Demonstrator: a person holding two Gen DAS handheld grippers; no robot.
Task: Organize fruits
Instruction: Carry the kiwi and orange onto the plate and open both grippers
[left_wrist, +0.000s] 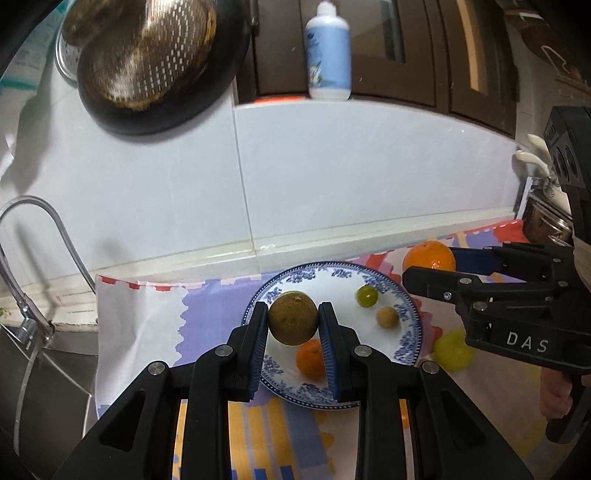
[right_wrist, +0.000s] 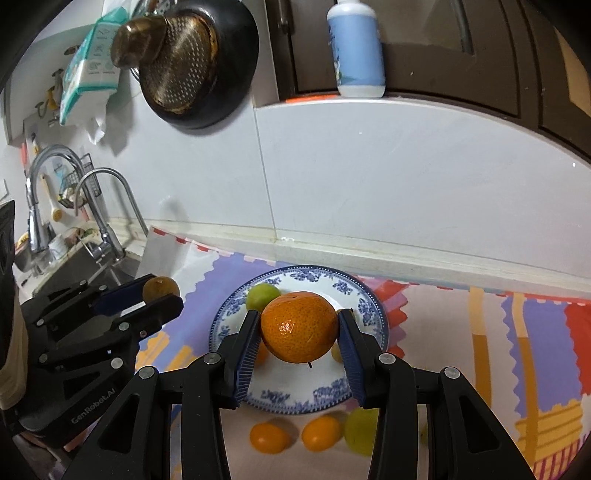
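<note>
Pinching a brown-green fruit (left_wrist: 293, 318) in my left claw (left_wrist: 293, 332), an orange (right_wrist: 299, 326) in my right claw (right_wrist: 300, 332). Both hang above the blue-patterned plate (left_wrist: 408, 334). Below the left claw: small orange (left_wrist: 311, 359), green fruit (left_wrist: 366, 296) right of it.

A brownish-green round fruit (left_wrist: 293, 318) is clamped between the pads of the left gripper (left_wrist: 293, 325), held above the blue-patterned plate (left_wrist: 408, 341). A large orange (right_wrist: 299, 326) is gripped between the pads of the right gripper (right_wrist: 300, 332), over the same plate. Below and beyond the left gripper's fingers, a small orange citrus (left_wrist: 310, 359), a green fruit (left_wrist: 366, 296) and a small tan fruit (left_wrist: 387, 316) are seen on the plate. Nearer than the right gripper's tips, two small orange fruits (right_wrist: 269, 437) (right_wrist: 320, 432) and a yellow-green fruit (right_wrist: 360, 430) lie on the patterned cloth (right_wrist: 546, 332).
</note>
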